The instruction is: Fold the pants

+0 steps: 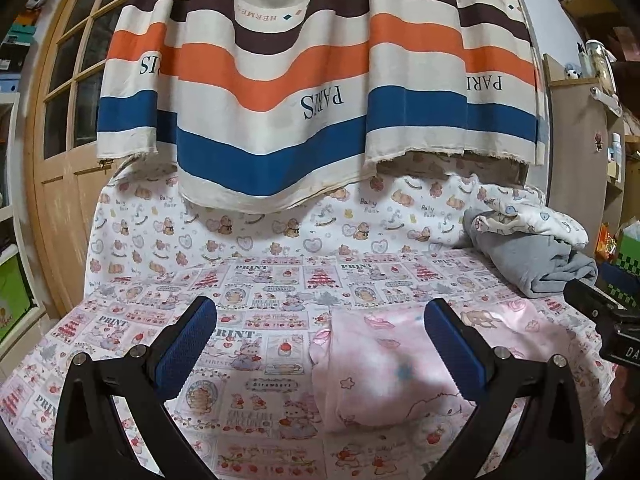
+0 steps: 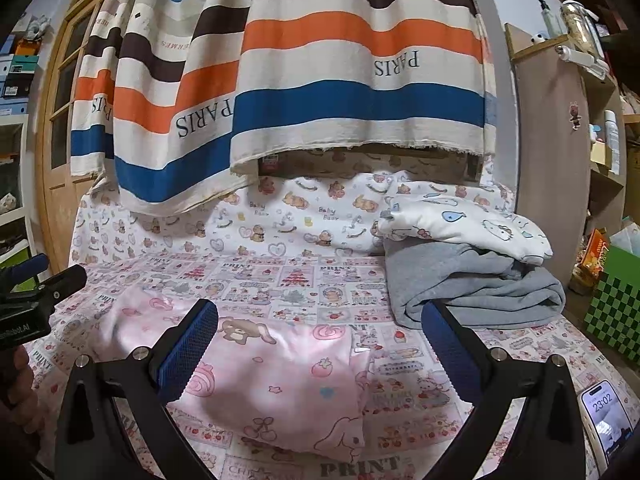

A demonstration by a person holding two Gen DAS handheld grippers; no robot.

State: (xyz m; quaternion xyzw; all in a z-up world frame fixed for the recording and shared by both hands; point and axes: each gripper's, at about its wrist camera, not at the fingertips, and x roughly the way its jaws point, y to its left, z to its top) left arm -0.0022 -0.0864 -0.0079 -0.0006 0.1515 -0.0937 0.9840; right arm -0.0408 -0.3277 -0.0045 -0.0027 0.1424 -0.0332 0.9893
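Pink cartoon-print pants (image 1: 384,372) lie folded into a compact rectangle on the patterned bedsheet (image 1: 248,292). In the right wrist view the pink pants (image 2: 272,380) sit below and between the fingers. My left gripper (image 1: 320,344) hovers open above the sheet, its right finger over the pants' right part and its left finger over bare sheet. My right gripper (image 2: 320,344) is open too, held above the pants with nothing between its blue pads. The right gripper's body (image 1: 604,320) shows at the left view's right edge; the left gripper's body (image 2: 32,300) shows at the right view's left edge.
A folded grey garment (image 2: 476,292) with a white cartoon-print cloth (image 2: 460,224) on top lies at the back right. A striped curtain (image 1: 312,80) hangs over the far edge. A phone (image 2: 606,416) rests at the near right, wooden door (image 1: 64,128) left, shelves (image 2: 604,128) right.
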